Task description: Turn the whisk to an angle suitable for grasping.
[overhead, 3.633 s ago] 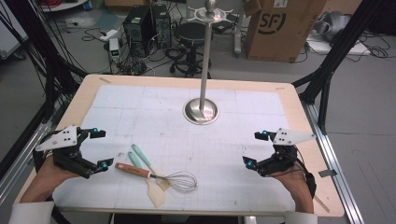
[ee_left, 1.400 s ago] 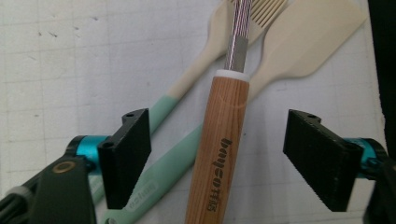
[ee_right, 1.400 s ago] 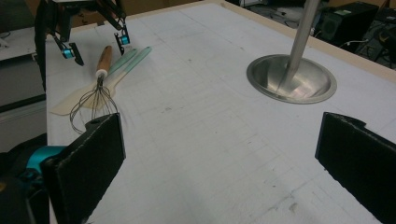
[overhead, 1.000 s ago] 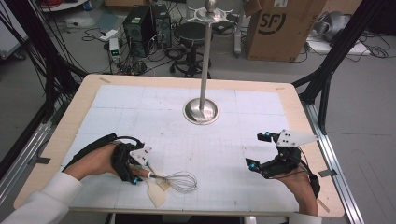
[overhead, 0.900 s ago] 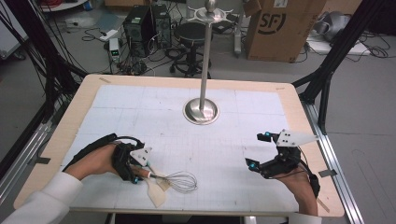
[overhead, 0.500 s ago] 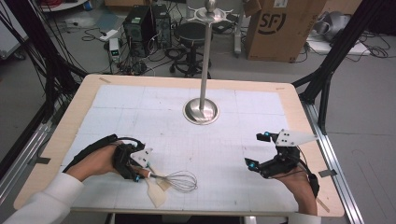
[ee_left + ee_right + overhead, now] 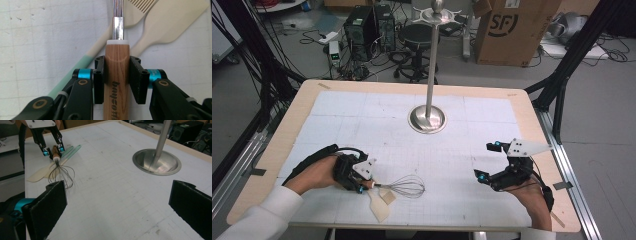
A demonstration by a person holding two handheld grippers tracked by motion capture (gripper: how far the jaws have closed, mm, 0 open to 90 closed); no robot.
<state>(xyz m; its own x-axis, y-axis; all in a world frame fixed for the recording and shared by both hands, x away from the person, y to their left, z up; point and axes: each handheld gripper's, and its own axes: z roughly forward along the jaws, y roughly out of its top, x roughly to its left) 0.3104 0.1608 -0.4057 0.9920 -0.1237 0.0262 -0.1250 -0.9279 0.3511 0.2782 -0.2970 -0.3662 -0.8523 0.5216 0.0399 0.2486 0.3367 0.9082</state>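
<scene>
A wire whisk [image 7: 407, 186] with a wooden handle [image 7: 117, 75] lies near the table's front left edge, across two cream spatulas [image 7: 378, 206] with mint-green handles. My left gripper [image 7: 364, 185] is shut on the whisk's handle, and both black pads [image 7: 99, 75] press its sides just behind the white collar. The right gripper view shows that gripper [image 7: 53, 151] holding the whisk [image 7: 61, 173] low over the mat. My right gripper [image 7: 488, 161] rests at the front right, open wide with nothing between its pads [image 7: 56, 202].
A steel stand [image 7: 427, 120] with a round base and a tall pole rises at the middle back of the white grid mat [image 7: 362, 115]. Beyond the table are a cardboard box [image 7: 512, 30], a black stool [image 7: 417, 37] and computer towers.
My left hand came in from the table's left edge to the whisk's handle and closed on it. In the last second it barely shifted. The right gripper stayed put.
</scene>
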